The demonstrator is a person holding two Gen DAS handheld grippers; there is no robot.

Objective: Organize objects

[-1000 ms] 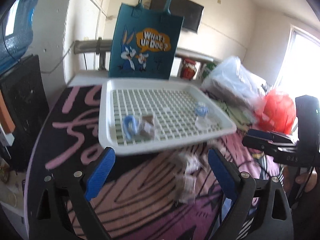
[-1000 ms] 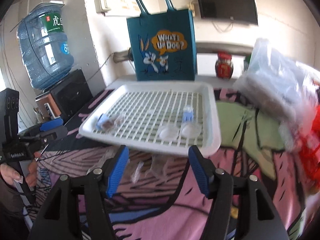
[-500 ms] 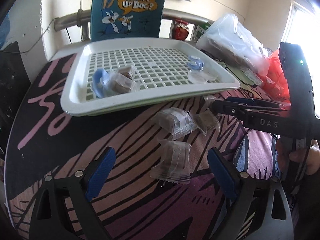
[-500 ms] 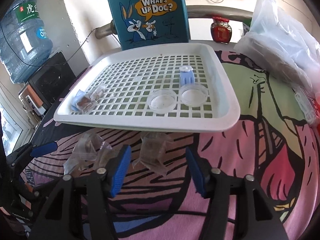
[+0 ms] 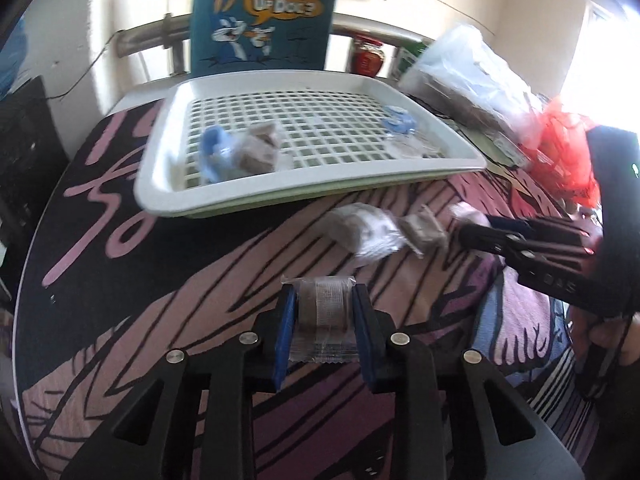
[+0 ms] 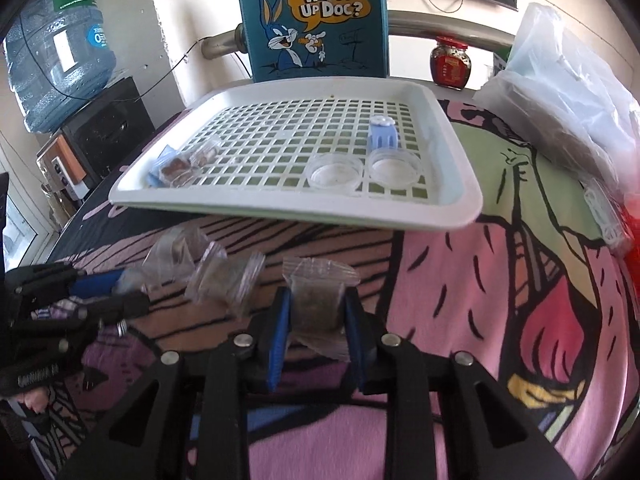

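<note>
My left gripper (image 5: 325,300) is shut on a clear-wrapped brown packet (image 5: 324,310) just above the patterned cloth. My right gripper (image 6: 315,300) is shut on another wrapped brown packet (image 6: 318,300). It also shows at the right of the left wrist view (image 5: 472,232). Two more wrapped packets (image 5: 362,230) (image 5: 424,230) lie on the cloth between the grippers. The white slotted tray (image 6: 448,128) behind holds a wrapped packet with a blue piece (image 6: 180,166), two clear round lids (image 6: 334,172) and a blue clip (image 6: 383,136).
A teal cartoon tote bag (image 6: 316,20) stands behind the tray. A red jar (image 6: 450,62) and clear plastic bags (image 6: 568,92) are at the back right, a red bag (image 5: 568,152) beyond. A water bottle (image 6: 60,44) and black speaker (image 6: 108,128) are left.
Both grippers moved down and forward and closed, each on a wrapped packet on the cloth. Half a second ago both were open above the packets.
</note>
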